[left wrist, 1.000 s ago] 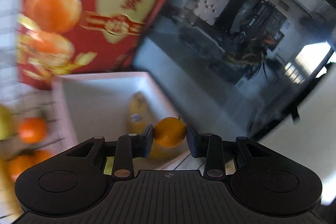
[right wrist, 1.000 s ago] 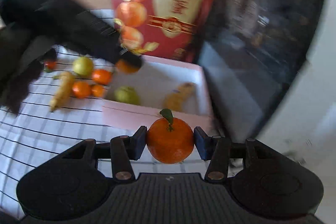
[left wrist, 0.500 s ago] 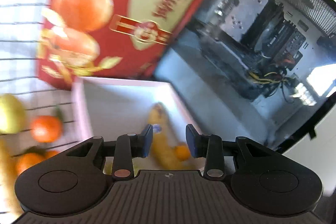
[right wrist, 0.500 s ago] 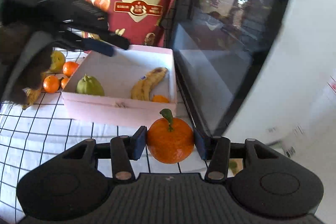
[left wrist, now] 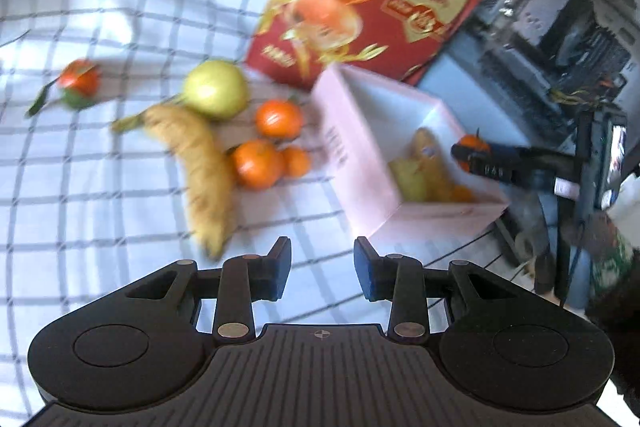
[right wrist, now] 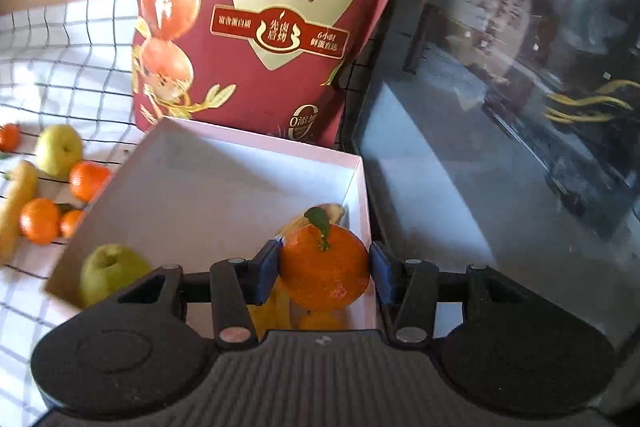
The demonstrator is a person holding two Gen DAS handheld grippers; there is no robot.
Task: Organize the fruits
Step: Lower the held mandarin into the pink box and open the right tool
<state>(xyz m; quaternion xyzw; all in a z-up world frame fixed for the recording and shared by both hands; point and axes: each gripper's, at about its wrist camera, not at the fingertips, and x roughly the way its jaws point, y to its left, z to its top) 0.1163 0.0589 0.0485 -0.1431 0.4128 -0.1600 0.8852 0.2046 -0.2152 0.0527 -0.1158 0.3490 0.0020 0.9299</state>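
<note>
A pale pink box (right wrist: 200, 163) (left wrist: 352, 155) sits on the checked cloth. It holds a green apple (right wrist: 110, 267), a banana (right wrist: 316, 217) and a small orange (right wrist: 318, 321). My right gripper (right wrist: 324, 267) is shut on an orange with a leaf (right wrist: 324, 271) and holds it above the box's right end; it also shows in the left wrist view (left wrist: 472, 147). My left gripper (left wrist: 322, 263) is open and empty, above the cloth left of the box. Loose on the cloth lie a banana (left wrist: 200, 163), a yellow-green apple (left wrist: 216, 89) and three oranges (left wrist: 258, 163).
A red snack bag (right wrist: 264, 19) stands right behind the box. A dark glass-sided computer case (right wrist: 520, 87) stands to the box's right. A small red-and-green fruit (left wrist: 80, 85) lies far left on the cloth (left wrist: 80, 187).
My left gripper let its small orange fall into the box, then pulled back left over the cloth. My right gripper carried its orange forward to above the box.
</note>
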